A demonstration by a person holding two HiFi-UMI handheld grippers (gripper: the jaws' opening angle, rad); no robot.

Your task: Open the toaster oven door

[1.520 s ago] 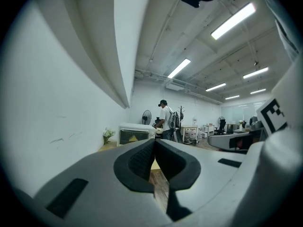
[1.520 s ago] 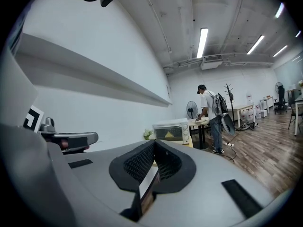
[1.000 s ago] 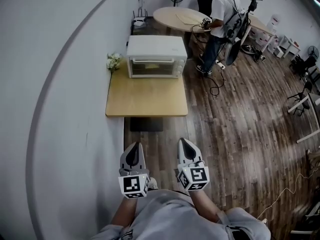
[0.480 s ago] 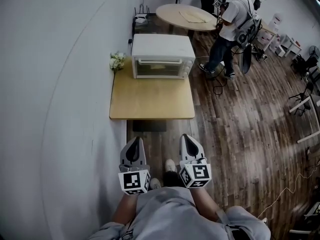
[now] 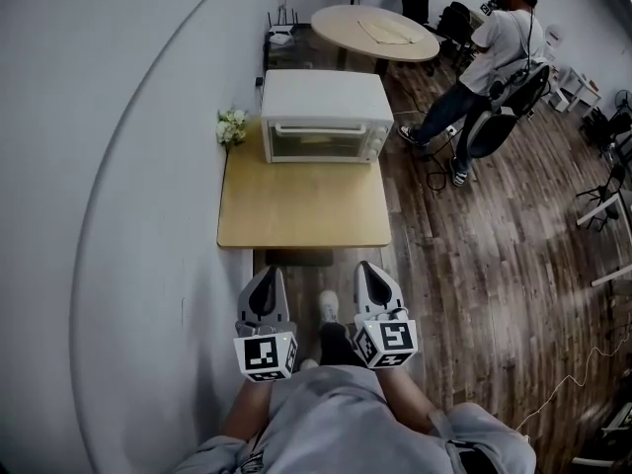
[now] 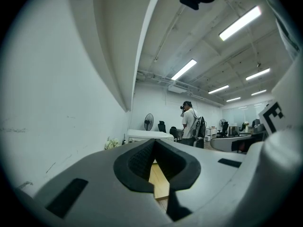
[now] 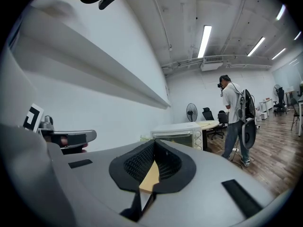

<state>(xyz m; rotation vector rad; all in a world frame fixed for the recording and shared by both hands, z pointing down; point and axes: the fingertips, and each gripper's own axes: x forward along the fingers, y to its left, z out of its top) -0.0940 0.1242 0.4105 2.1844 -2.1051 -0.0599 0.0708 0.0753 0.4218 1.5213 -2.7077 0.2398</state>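
White oven door [image 7: 175,140] visible to right gripper [image 5: 368,276], not left gripper [image 5: 266,282]; both pressed together

White toaster oven [image 5: 326,115], upper centre, on a pale tan wood table [image 5: 301,215]; dark brown plank floor [image 5: 474,265] at right. Below, the grey left gripper [image 5: 264,276] and right gripper [image 5: 367,270] carry black-and-white square-patterned cubes.

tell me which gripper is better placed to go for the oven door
Right, narrowly. Both are shut, empty and short of the table, but the right gripper has the toaster oven door in clear view ahead; the left gripper is close to the wall.
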